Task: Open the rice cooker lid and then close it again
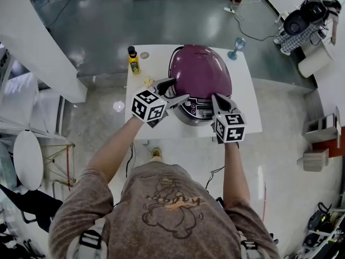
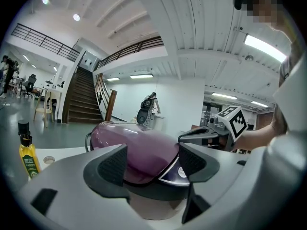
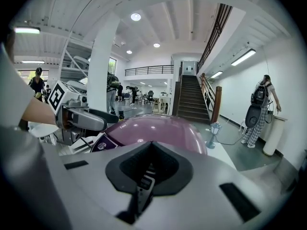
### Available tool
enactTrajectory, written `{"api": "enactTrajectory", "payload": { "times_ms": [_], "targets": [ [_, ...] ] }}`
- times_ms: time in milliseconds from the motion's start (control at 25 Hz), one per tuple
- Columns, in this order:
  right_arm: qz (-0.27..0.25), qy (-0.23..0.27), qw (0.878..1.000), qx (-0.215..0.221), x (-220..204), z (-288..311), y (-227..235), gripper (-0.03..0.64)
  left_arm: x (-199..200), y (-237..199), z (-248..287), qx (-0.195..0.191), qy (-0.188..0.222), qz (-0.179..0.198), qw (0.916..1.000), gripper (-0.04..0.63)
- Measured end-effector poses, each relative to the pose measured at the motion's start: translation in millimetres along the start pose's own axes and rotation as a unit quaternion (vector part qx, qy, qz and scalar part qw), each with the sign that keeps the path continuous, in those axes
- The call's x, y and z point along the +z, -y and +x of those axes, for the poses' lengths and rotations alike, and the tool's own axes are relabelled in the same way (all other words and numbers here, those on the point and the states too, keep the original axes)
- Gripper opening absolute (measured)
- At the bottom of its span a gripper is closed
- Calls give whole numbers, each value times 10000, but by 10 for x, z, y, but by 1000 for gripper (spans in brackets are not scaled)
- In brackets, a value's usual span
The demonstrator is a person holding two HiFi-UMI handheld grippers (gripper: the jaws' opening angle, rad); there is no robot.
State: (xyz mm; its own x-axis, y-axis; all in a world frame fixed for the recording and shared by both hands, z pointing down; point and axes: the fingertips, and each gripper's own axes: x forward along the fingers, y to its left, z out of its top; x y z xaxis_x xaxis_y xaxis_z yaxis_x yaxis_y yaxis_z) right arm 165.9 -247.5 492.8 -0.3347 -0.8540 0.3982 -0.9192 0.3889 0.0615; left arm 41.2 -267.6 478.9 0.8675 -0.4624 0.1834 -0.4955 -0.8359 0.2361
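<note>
A rice cooker with a glossy purple lid stands on a white table; the lid lies closed. Its control panel faces me. My left gripper is open at the cooker's front left, its jaws apart with the lid and panel showing between them. My right gripper is at the front right of the cooker, its jaws pressed together with nothing in them. The lid fills the middle of the right gripper view. Neither gripper clearly touches the cooker.
A yellow bottle with a black cap and a small round disc sit at the table's back left. A blue stemmed glass stands at the back right. A person with a backpack stands far right.
</note>
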Motion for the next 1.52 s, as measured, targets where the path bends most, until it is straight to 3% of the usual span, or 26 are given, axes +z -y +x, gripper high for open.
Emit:
{"api": "enactTrajectory", "payload": {
  "times_ms": [1520],
  "targets": [
    [-93,-374,9992,-70,-37,19,-27,3,-7,-31,-1,175,126,-97,9997,342]
  ]
}}
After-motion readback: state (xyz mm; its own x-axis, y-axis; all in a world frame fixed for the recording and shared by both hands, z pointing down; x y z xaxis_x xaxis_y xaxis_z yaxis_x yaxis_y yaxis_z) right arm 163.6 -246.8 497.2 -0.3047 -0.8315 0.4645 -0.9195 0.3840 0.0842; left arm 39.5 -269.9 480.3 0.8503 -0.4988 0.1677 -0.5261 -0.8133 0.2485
